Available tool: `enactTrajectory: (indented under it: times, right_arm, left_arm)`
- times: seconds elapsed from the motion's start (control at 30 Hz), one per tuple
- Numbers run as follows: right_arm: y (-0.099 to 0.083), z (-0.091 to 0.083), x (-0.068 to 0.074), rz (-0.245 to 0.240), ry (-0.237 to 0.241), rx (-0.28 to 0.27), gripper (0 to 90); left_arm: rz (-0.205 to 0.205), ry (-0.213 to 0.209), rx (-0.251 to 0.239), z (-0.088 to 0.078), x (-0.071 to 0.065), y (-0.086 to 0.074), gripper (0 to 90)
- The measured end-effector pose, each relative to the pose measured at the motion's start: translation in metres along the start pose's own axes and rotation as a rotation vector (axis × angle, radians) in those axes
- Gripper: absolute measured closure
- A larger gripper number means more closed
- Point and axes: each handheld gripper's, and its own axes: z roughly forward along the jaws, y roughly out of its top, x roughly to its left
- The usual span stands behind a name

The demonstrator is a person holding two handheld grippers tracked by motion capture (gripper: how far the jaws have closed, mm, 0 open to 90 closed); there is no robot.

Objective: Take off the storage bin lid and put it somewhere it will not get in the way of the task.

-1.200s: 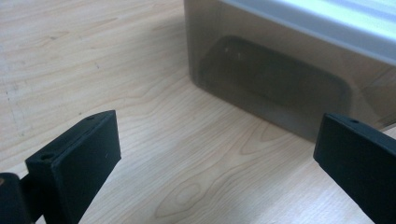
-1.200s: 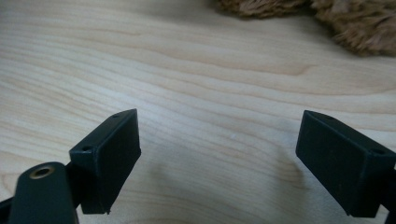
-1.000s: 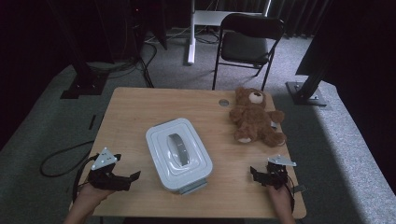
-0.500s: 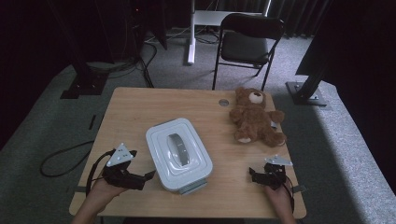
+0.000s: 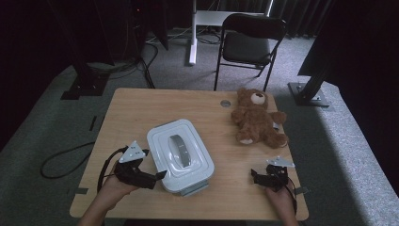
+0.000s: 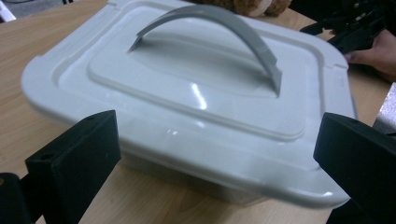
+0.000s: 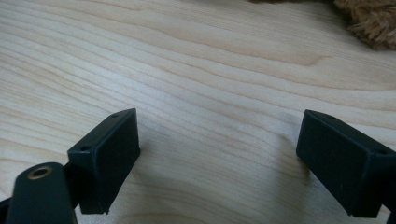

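- Box (image 5: pixel 179 156) — centre-left of the high view on the bench (image 5: pixel 141 108); stiff, smooth plastic, probably light and slippery.
- Best hold: the arched handle (image 6: pixel 210 32).
- Left tongs (image 5: pixel 157 173) released, at its rim; right tongs (image 5: pixel 254 175) released.

Black tools (image 5: pixel 155 178), grey three-cornered plates (image 5: pixel 132 152)

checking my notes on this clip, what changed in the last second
The left hand-held gripper moved right across the table to the near left side of the white box; its jaws are open with the box's edge in front of them, nothing gripped. The right hand-held gripper barely shifted and is open over bare wood. Box and teddy bear stayed put.
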Motion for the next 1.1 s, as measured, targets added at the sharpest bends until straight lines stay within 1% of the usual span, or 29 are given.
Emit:
enactTrajectory:
  times: [0.1,0.33,0.37,0.5,0.53,0.67,0.87,0.9,1.1]
  right_arm:
    - [0.0,0.0,0.0,0.001,0.0,0.0,12.4]
    - [0.0,0.0,0.0,0.001,0.0,0.0,12.4]
    - [0.0,0.0,0.0,0.001,-0.001,0.0,12.4]
    - [0.0,0.0,0.0,0.001,0.0,0.0,12.5]
    - [0.0,0.0,0.0,0.001,0.0,0.0,12.4]
    - [0.0,0.0,0.0,0.001,0.0,0.0,12.5]
    - [0.0,0.0,0.0,0.002,0.0,0.0,12.5]
    - [0.0,0.0,0.0,0.002,0.0,0.0,12.5]
    - [0.0,0.0,0.0,0.001,0.0,0.0,12.5]
  left_arm:
    - [0.001,-0.003,0.003,0.005,-0.002,0.004,1.3]
    - [0.002,-0.026,0.006,0.017,-0.005,0.015,1.3]
    - [0.008,-0.029,0.012,0.02,-0.005,0.017,1.3]
    - [0.006,-0.037,0.022,0.029,-0.007,0.021,1.3]
    - [0.004,-0.044,0.022,0.031,-0.007,0.022,1.3]
    - [0.005,-0.045,0.032,0.039,-0.008,0.026,1.3]
    - [0.013,-0.055,0.037,0.047,-0.01,0.031,1.3]
    - [0.012,-0.06,0.038,0.048,-0.011,0.032,1.3]
    - [0.006,-0.064,0.051,0.057,-0.011,0.035,1.3]
